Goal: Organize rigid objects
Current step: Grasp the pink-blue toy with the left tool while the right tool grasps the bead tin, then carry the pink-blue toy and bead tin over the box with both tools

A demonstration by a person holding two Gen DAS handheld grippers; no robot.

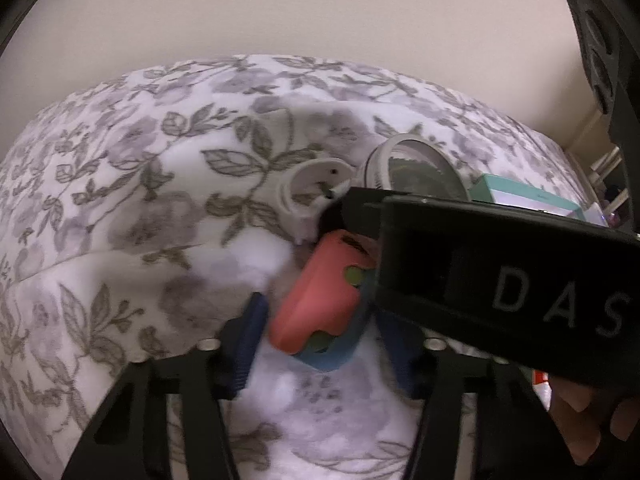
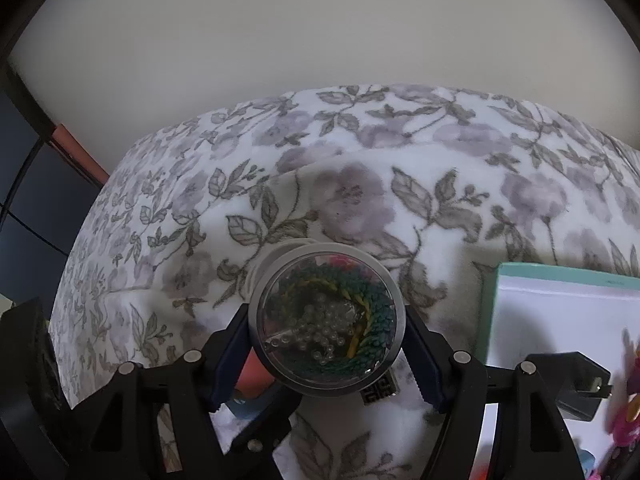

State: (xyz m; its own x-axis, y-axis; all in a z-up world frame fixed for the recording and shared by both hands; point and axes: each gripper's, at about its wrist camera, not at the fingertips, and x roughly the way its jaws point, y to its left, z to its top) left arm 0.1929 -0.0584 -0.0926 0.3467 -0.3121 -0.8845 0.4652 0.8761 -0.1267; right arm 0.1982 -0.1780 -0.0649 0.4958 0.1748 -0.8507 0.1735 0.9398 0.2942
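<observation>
My right gripper (image 2: 326, 346) is shut on a round clear-lidded jar (image 2: 326, 322) of coloured beads, held just above the floral blanket (image 2: 360, 184). The jar also shows in the left wrist view (image 1: 416, 172), behind the right gripper's black body (image 1: 500, 276). My left gripper (image 1: 324, 340) stands open around a pink and blue toy (image 1: 320, 300); its blue pads (image 1: 248, 340) do not seem to press it. A white ring-shaped object (image 1: 312, 192) lies on the blanket beyond the toy.
A teal-rimmed white box (image 2: 560, 316) lies at the right, also in the left wrist view (image 1: 524, 196). Pink items (image 2: 628, 404) sit at its right edge. A plain wall stands behind the bed. A red and dark surface (image 2: 76, 156) shows at the left.
</observation>
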